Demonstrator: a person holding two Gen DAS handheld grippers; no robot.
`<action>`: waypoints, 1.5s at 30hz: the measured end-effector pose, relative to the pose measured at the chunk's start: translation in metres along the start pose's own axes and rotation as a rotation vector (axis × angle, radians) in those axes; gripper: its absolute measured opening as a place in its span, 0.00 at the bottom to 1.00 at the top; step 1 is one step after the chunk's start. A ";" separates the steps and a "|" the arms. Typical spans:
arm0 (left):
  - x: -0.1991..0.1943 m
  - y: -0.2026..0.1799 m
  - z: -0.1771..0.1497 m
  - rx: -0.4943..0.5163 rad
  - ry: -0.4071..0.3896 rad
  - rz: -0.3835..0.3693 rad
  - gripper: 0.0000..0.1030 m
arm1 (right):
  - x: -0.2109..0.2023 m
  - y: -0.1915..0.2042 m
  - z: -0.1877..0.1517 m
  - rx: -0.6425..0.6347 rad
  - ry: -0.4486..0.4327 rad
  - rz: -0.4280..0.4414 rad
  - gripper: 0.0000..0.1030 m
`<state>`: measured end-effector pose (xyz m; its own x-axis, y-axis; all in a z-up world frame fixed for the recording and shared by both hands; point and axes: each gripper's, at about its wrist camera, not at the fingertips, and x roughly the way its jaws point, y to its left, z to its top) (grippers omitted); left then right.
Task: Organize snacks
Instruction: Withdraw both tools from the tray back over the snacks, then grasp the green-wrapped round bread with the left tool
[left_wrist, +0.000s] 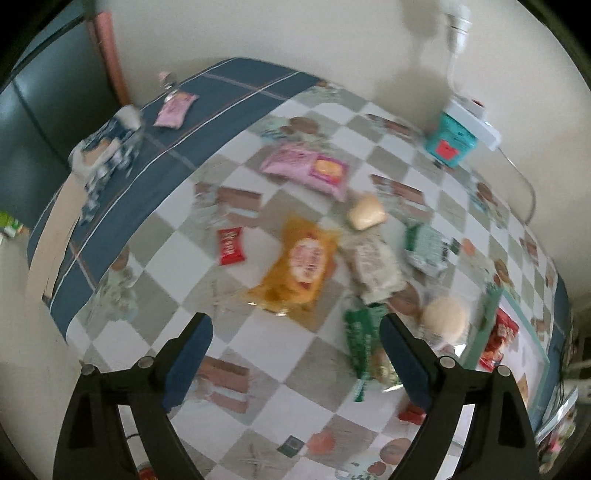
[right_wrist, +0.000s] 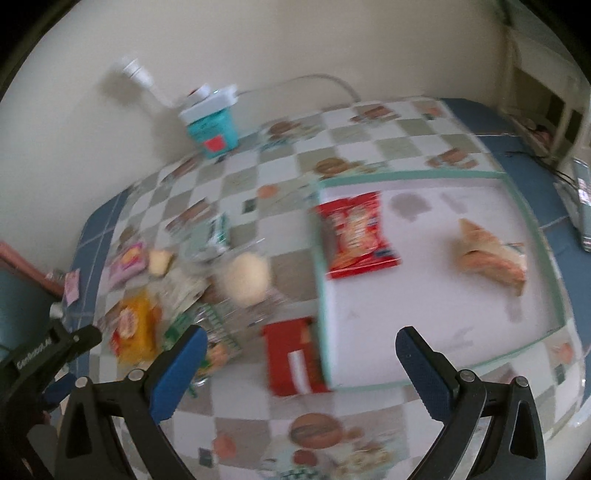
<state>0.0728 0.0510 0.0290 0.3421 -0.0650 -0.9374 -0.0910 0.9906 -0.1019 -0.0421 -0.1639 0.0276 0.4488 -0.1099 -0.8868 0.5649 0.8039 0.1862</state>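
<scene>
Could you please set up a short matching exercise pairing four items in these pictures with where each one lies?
Things:
1. red chip bag
2. yellow packet
3. teal box
4. small pink packet

Places:
a. on the blue border of the cloth
b. on the white tray
c. by the wall
d. on the checked cloth, ahead of the left gripper

Pairs: 1-b, 2-d, 3-c, 4-a

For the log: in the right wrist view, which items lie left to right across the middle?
Yellow packet → round bun → red chip bag → tan wrapped snack.
</scene>
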 end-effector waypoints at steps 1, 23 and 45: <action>0.003 0.006 0.001 -0.017 0.008 0.004 0.89 | 0.005 0.008 -0.002 -0.017 0.012 -0.004 1.00; 0.051 -0.047 -0.014 0.106 0.193 -0.101 0.89 | 0.045 -0.017 0.008 -0.015 0.092 -0.183 1.00; 0.077 -0.082 -0.027 0.155 0.278 -0.101 0.55 | 0.048 -0.033 0.012 0.040 0.117 -0.104 1.00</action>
<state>0.0810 -0.0385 -0.0439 0.0719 -0.1731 -0.9823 0.0806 0.9826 -0.1673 -0.0310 -0.2031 -0.0164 0.3041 -0.1211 -0.9449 0.6327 0.7672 0.1053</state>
